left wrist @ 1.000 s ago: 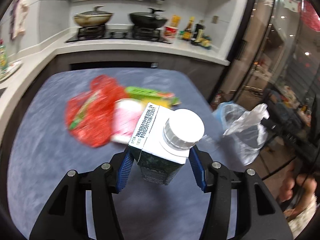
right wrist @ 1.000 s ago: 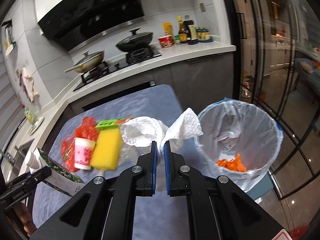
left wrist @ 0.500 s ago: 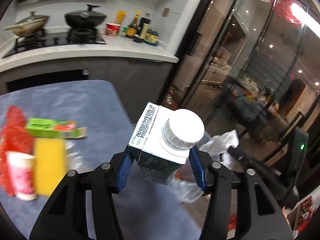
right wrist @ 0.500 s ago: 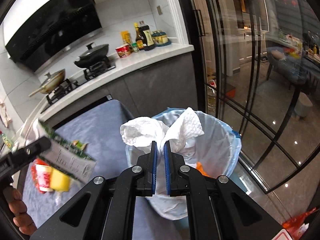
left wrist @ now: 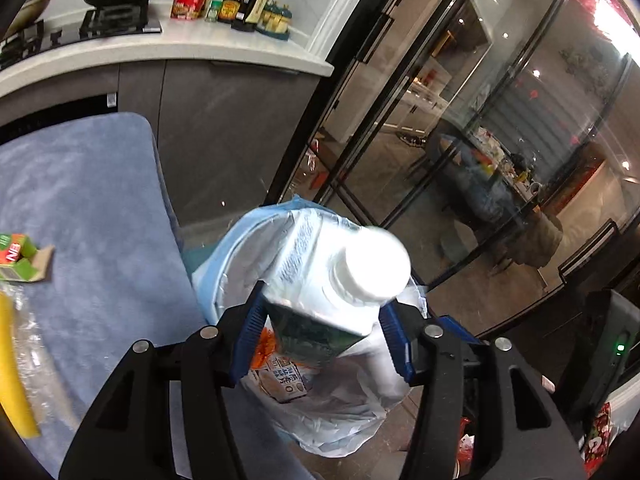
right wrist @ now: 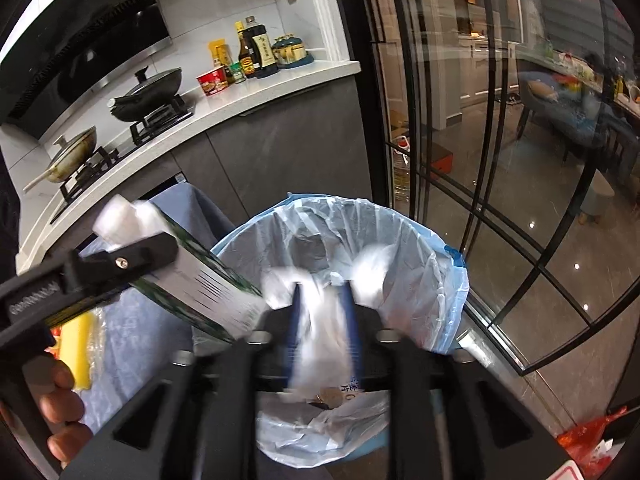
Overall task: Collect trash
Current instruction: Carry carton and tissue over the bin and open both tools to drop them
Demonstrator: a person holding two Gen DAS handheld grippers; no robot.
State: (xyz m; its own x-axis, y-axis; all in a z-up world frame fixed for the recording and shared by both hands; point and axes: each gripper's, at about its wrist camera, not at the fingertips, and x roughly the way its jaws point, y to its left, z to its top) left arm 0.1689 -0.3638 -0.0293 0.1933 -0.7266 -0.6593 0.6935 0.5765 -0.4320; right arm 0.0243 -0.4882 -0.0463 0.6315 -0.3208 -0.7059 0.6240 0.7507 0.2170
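— Over the bin [right wrist: 448,276], both claws at once. What's in hand?

— My left claw [left wrist: 320,334] is clamped on the carton [left wrist: 320,280], white cap up, hanging over the lined bin mouth. My right claw [right wrist: 320,312] is parted, and the white tissue [right wrist: 320,320] sits between its fingers, blurred; I judge it's dropping loose, but motion blur makes that hard to call.

— How do I finish it cleanly?

— I'd move the carton nearer mid-opening, clear of the liner's rim, then part the left claw fully so it falls without snagging the bag. I'd keep the right claw out of its path.

— Any writing?

— A carton already in the bin [left wrist: 286,378] shows Chinese characters I can't make out. The green box [left wrist: 18,258] on the desk [left wrist: 92,200] has red lettering, cut off. Printed lines on my carton are blurred.
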